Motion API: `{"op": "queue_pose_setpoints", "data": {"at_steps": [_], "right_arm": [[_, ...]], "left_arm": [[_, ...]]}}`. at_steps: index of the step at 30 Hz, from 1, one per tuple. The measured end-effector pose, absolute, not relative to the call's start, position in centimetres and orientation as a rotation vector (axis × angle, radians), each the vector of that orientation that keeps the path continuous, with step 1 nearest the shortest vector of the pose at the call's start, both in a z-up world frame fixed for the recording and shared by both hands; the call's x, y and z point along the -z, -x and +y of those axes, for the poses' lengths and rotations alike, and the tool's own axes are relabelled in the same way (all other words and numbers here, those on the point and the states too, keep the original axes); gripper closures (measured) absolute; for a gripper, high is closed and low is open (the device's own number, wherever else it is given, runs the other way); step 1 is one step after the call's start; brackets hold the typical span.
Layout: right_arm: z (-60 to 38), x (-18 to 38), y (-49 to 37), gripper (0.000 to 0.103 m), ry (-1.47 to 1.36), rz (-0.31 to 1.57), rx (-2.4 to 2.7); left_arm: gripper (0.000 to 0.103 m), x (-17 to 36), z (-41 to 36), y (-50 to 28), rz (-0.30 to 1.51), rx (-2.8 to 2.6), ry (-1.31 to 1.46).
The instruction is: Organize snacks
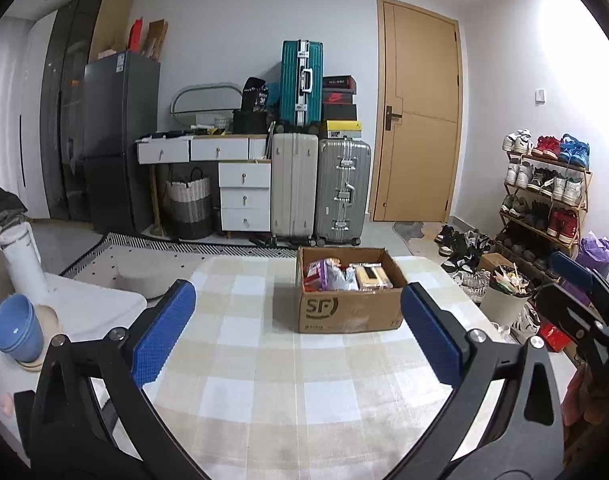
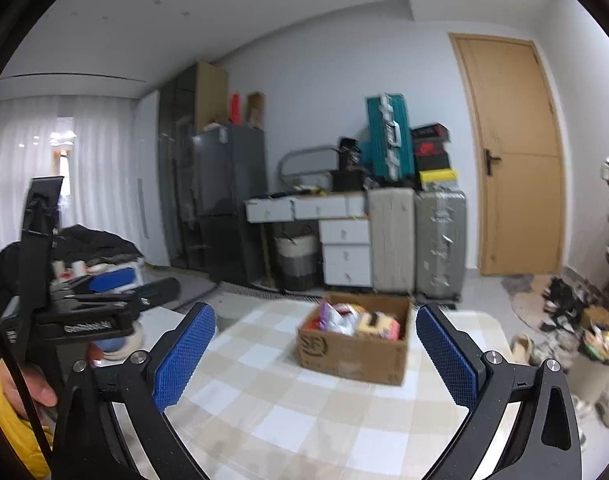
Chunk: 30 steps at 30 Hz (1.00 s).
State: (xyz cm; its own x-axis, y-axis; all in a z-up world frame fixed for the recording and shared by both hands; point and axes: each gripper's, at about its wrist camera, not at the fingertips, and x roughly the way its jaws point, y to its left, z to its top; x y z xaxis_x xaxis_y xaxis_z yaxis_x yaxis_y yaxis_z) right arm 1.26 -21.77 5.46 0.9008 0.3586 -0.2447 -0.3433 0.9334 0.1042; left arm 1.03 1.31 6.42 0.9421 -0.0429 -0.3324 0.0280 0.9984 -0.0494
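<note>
With the assorted snack packets (image 1: 346, 274) lying together inside the brown cardboard box (image 1: 350, 312) on the checked-cloth desk (image 1: 256, 380), both left tongs (image 1: 298, 332) and right tongs (image 2: 316, 354) hover wide and empty, fitting either unpacking ahead or sorting finished.

Open cardboard box (image 1: 346, 308) of snack packets (image 1: 336, 276) upright on checked table (image 1: 264, 380)

suitcases (image 1: 320, 188) beside white drawers (image 1: 244, 196), shoe rack (image 1: 544, 196) near door (image 1: 418, 112).
</note>
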Motion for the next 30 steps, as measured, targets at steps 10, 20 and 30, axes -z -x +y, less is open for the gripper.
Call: {"op": "queue_pose_setpoints", "data": {"at_steps": [10, 20, 30], "right_arm": [[-22.3, -1.0, -3.7, 0.001, -0.090, 0.304, -0.377], [-22.9, 5.8, -5.7, 0.001, -0.038, 0.295, -0.302], [-23.1, 10.2, -6.2, 0.001, 0.001, 0.288, -0.265]], "left_arm": [[0.001, -0.7, 2.3, -7.0, 0.419, 0.031, 0.067], [0.001, 7.9, 2.0, -12.8, 0.479, 0.016, 0.057], [0.001, 14.9, 2.7, -15.6, 0.476, 0.001, 0.098]]}}
